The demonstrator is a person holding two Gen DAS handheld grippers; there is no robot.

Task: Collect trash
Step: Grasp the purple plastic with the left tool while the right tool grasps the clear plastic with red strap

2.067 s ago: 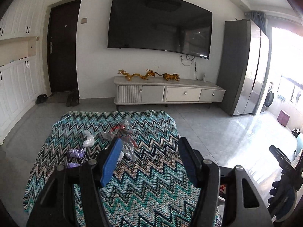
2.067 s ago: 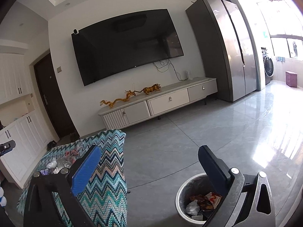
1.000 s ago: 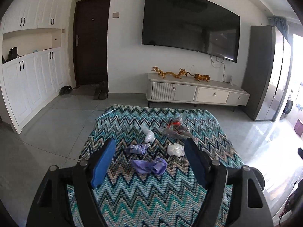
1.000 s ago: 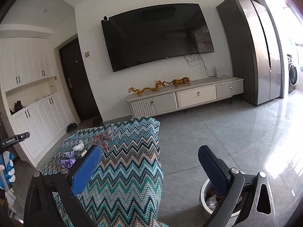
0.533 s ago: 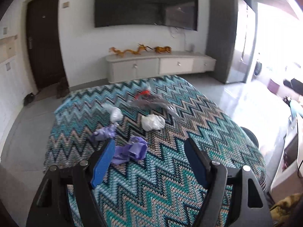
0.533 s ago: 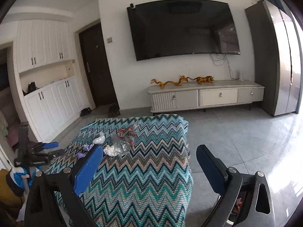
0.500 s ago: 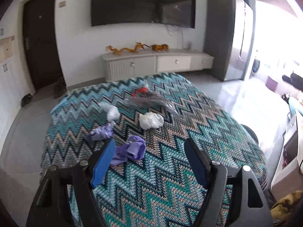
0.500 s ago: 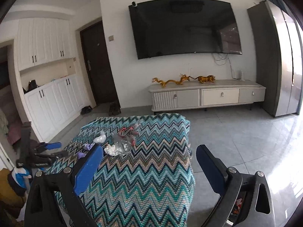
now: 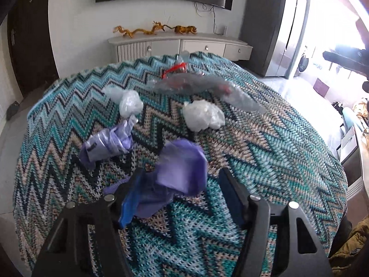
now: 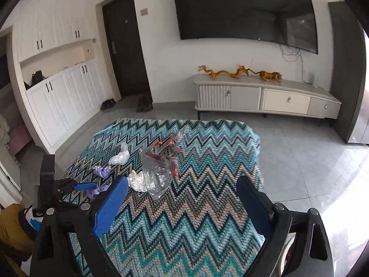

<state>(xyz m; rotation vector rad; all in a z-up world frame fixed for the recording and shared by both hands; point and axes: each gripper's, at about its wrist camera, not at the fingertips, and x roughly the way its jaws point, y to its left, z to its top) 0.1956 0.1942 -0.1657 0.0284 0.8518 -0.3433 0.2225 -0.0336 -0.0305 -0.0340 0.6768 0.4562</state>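
Zigzag-patterned cloth in teal, black and beige covers the bench (image 9: 276, 152), and every place below is given relative to it.

From the left wrist camera, the left tongs (image 9: 182, 191) hang low over the near part of the bench, their jaws part open and having just been closing. A crumpled purple wrapper (image 9: 182, 166) lies between them, against the blue left pad (image 9: 131, 198) and apart from the right one (whether that pad presses on it cannot be told). A second purple scrap (image 9: 108, 143) lies further in on the bench, to the left. Beyond it sit two white plastic wads (image 9: 131, 103) (image 9: 203, 115), and past those, toward the far edge, a clear bag with red bits (image 9: 198, 85). Behind the bench a low cabinet (image 9: 180, 46) stands against the wall.

From the right wrist camera, the right tongs (image 10: 182, 198) hover over the near right part of the bench, jaws wide and having just narrowed slightly, with nothing between them. The clear bag (image 10: 156, 173) lies mid-bench, a white wad (image 10: 137, 182) touching its left side. At the bench's left edge the other tongs (image 10: 85, 187) reach onto the purple trash (image 10: 96, 191).
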